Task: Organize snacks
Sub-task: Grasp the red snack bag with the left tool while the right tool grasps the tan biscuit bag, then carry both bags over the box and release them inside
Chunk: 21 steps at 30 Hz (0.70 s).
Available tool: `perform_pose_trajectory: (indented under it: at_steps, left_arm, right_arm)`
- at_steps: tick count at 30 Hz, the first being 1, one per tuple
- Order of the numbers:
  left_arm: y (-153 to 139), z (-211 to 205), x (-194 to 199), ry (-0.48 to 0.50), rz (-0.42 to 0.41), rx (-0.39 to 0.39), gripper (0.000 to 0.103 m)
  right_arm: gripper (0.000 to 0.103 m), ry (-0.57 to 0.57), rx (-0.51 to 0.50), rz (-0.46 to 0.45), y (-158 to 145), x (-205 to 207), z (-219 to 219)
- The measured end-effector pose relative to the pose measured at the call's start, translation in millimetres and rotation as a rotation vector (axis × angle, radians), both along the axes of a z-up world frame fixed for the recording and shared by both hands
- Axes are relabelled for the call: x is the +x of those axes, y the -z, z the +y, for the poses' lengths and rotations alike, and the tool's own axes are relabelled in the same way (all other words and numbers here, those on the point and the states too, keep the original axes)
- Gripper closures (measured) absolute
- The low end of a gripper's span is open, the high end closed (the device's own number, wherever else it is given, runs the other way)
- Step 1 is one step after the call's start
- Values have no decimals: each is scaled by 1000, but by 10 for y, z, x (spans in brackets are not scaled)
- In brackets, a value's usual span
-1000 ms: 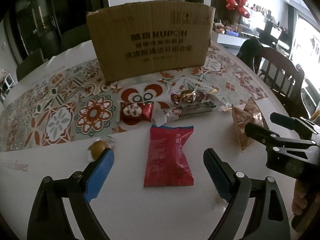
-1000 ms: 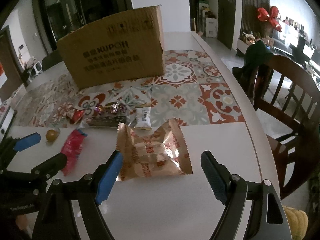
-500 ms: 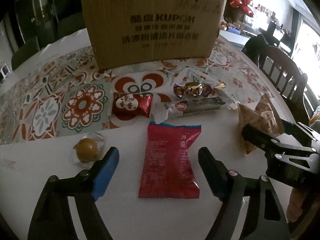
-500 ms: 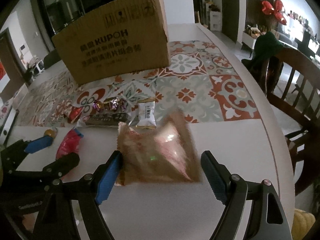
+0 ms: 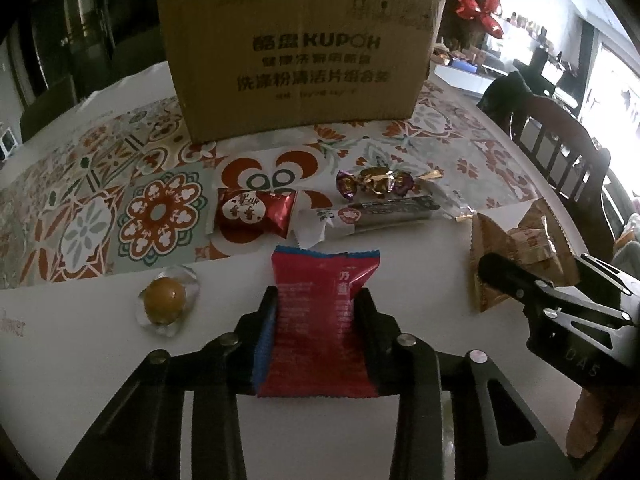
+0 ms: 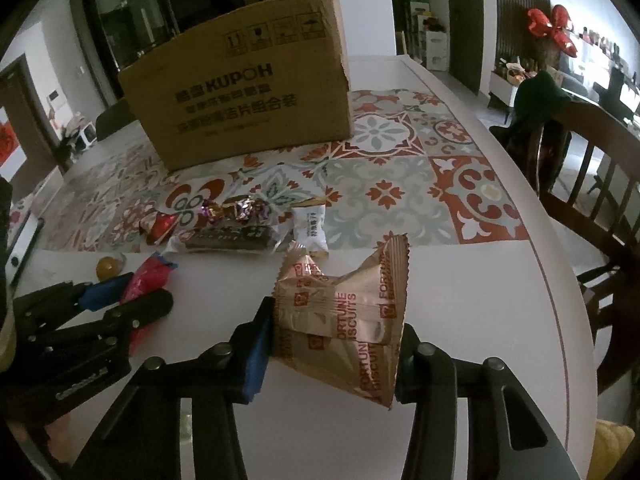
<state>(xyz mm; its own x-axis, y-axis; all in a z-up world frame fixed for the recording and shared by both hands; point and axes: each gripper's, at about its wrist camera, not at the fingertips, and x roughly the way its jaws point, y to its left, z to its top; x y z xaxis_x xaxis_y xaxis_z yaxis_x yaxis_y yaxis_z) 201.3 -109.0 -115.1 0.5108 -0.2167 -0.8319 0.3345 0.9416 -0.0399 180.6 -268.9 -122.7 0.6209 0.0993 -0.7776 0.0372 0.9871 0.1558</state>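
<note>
- Snacks lie in a loose cluster on the white table [image 5: 100, 360], at the near edge of the patterned mat [image 5: 92, 216], in front of the cardboard box [image 5: 300, 52], which looks like where they should go.
- Your left gripper [image 5: 316, 304] has just been closing and now pinches the red packet [image 5: 320, 320] across its width, so the flat wrapper bows between the pads. That gives you a hold on something too thin to grab from above.
- Your right gripper [image 6: 336, 328] has likewise just been closing and clamps the tan biscuit bag [image 6: 344, 312], its far end tipped up off the table.
- The two grippers sit close side by side. Lift straight before swinging, so they don't knock.
- Left on the table: a round yellow candy [image 5: 165, 300] just beside the left fingers, a red foil sweet [image 5: 254, 212], a twisted purple-gold candy [image 5: 376, 182] and a dark bar [image 5: 380, 216].
- The box wall is tall, so carry high over the near rim.
- A wooden chair [image 6: 580, 184] stands off the right table edge, clear of your path.
</note>
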Motion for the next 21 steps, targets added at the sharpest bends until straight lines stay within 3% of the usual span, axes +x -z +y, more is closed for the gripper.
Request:
perform_pose_trajectory:
  at_steps: [21]
  left_arm:
    - [-551, 106, -280, 6, -104, -79, 68]
  right_arm:
    - [56, -19, 18, -103, -449, -246, 141]
